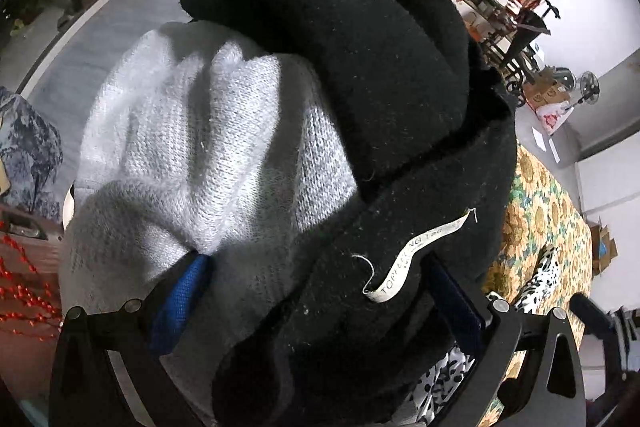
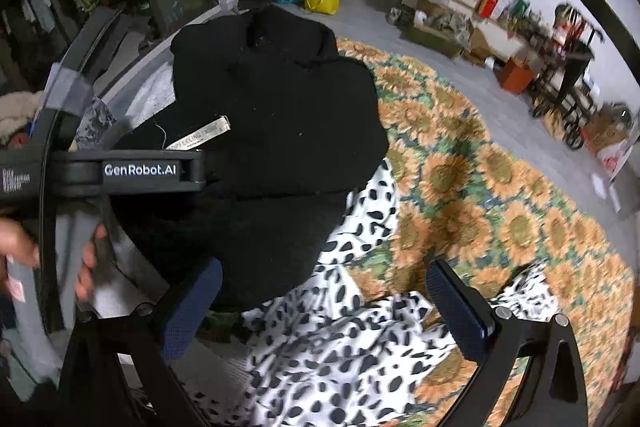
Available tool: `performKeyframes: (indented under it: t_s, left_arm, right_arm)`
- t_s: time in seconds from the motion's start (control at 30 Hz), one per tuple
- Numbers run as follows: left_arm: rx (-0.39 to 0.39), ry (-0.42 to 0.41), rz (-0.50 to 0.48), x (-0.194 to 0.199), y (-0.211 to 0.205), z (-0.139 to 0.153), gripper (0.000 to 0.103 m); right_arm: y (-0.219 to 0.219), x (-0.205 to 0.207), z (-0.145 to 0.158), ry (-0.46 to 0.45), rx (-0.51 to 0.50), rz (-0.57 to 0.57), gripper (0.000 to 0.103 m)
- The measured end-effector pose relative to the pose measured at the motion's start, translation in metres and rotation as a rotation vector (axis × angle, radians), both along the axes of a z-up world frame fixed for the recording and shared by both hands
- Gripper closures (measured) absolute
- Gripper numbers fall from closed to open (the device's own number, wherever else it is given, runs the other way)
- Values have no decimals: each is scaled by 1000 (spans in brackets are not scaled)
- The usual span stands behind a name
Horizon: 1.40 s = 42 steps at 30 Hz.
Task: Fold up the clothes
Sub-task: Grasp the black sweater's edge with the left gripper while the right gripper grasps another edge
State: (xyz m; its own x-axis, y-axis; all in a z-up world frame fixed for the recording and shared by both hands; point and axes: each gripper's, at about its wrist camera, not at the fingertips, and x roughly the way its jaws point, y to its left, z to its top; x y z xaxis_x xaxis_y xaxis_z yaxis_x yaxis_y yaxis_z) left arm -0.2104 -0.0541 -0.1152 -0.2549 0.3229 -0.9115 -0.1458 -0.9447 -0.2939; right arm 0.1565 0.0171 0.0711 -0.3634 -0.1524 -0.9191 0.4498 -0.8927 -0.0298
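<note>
A sunflower-print cloth (image 2: pixel 480 179) covers the desk. On it, at nine o'clock, lies a black sweater (image 2: pixel 280 131) over a spotted garment (image 2: pixel 340 347). The left hand-held gripper (image 1: pixel 316 307) apparently pinches black sweater and grey knit (image 1: pixel 192 147); the right hand-held gripper (image 2: pixel 324 307) is spread.

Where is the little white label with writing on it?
In the left wrist view the white label hangs on the black sweater, low and right of centre, beside the grey knit. The left gripper holds that bundle.

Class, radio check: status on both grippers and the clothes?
Left gripper shut on black sweater with grey knit. Right gripper open, empty, over spotted cloth. Nothing blocking.
</note>
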Motion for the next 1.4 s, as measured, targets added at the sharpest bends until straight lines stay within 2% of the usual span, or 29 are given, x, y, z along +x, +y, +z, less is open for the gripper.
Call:
performKeyframes:
  t_s: [0.1,0.17,0.2,0.23,0.27,0.3,0.37,0.4,0.57,0.67,0.7,0.77,0.83,0.93,1.0,1.13,1.27,1.3,1.37,1.4]
  left_arm:
    - [2,-11,23,4,-3,7,0]
    - [30,-42,84,11,-7,16,7]
    - [50,-40,83,16,-7,19,8]
    - [68,-37,81,20,-8,22,14]
    - [75,-35,71,24,-8,24,25]
    - [82,-32,62,27,-9,26,28]
    - [90,-26,53,33,-13,30,42]
    - [99,-30,56,37,-15,31,45]
    - [239,-92,122,45,-41,34,75]
    - [328,-129,136,48,-55,39,83]
    - [368,-145,125,49,-55,39,83]
    - [391,-156,120,51,-51,42,84]
    - [362,-167,102,56,-39,42,86]
    - [317,-194,81,67,-27,29,86]
    - [307,-233,70,70,-17,20,86]
    - [327,-255,54,77,-4,15,86]
    - [300,-251,16,87,10,14,86]
    - [298,-251,13,88,11,15,86]
    - [294,-252,6,89,14,17,86]
    - [297,-257,2,91,16,18,86]
  right_arm:
    - [2,2,-4,-36,-33,-28,0]
    - [4,7,-8,-36,-13,-29,0]
    - [5,11,-10,-35,2,-29,0]
    - [8,14,-11,-33,15,-31,0]
    - [10,17,-12,-30,27,-33,0]
    - [15,22,-12,-16,39,-40,0]
    - [21,26,-14,-14,48,-47,0]
    - [25,27,-16,-23,51,-58,0]
    - [40,25,-21,-62,33,-116,0]
    - [44,19,-15,-40,14,-144,0]
    - [43,14,-11,-32,6,-145,0]
    - [38,2,-3,-18,5,-140,0]
    - [30,-14,7,6,4,-135,0]
    - [16,-38,27,39,-61,-141,0]
    - [1,-57,37,27,-129,-135,0]
    - [-38,-80,35,-18,-147,-65,0]
    - [-71,-87,12,-56,-67,-9,1]
    - [-76,-88,2,-80,-29,-10,2]
    - [-77,-90,-16,-136,37,-36,12]
    - [-72,-88,-19,-154,0,-49,15]
